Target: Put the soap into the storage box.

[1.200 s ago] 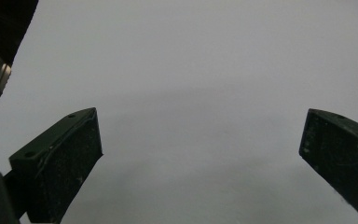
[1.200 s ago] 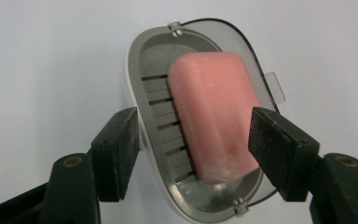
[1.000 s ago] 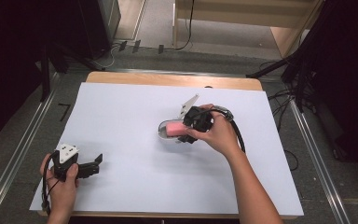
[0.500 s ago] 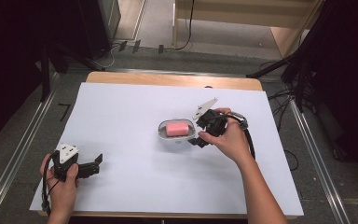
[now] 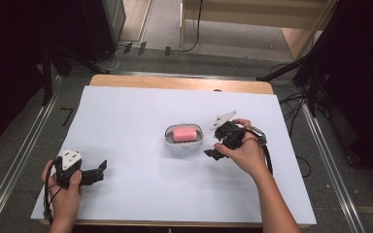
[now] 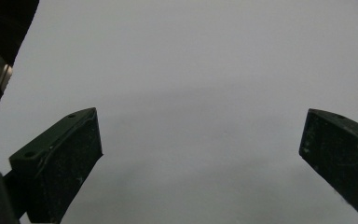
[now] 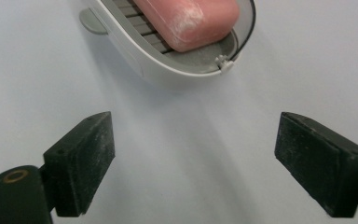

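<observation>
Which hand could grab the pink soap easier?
Probably the right. The right tongs sit open just beside the soap dish holding the pink soap; the left tongs are far off near the table's corner.

Light comes from above, bright on white table sheet (image 5: 141, 116). Floor and room around table dark, almost black at sides. High view bit soft, not sharp. Small soft shadow under soap dish (image 5: 184, 143) and under right hand (image 5: 245, 154). Left gripper view dim and grey, blurry, with faint shadow across sheet. Right gripper view brighter; pink soap (image 7: 186, 18) shows pale shiny patch; dish casts soft shadow on sheet.
</observation>
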A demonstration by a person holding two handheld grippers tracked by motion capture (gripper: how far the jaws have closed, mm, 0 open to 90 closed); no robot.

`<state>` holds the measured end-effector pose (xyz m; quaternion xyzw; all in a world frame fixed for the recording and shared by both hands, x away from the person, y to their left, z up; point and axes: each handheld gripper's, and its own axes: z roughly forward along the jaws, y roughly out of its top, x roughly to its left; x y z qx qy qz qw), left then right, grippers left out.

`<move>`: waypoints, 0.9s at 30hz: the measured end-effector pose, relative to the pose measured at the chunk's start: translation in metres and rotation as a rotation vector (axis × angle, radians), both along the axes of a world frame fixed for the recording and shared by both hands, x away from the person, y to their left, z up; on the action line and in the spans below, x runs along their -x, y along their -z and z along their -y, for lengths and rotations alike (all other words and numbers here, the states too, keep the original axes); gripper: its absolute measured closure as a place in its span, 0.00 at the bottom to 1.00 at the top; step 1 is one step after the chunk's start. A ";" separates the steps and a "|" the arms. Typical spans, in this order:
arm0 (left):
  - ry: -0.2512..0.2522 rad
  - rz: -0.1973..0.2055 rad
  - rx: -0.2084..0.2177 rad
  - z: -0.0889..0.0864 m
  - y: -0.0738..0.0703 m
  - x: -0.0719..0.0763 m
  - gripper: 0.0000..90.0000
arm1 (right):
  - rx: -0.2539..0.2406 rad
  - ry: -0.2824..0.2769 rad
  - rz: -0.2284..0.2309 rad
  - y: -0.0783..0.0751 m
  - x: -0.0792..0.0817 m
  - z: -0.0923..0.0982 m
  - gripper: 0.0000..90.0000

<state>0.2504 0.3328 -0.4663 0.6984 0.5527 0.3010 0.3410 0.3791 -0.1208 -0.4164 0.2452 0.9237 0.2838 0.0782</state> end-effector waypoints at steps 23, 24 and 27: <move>0.000 0.001 -0.002 0.000 0.000 0.000 0.00 | -0.078 0.130 -0.005 0.019 0.019 0.047 0.11; 0.000 0.001 -0.003 0.000 0.000 0.000 0.00 | -0.077 0.140 -0.001 0.020 0.021 0.049 0.11; 0.000 0.000 -0.003 0.000 0.000 0.000 0.00 | -0.080 0.153 0.001 0.023 0.026 0.057 0.11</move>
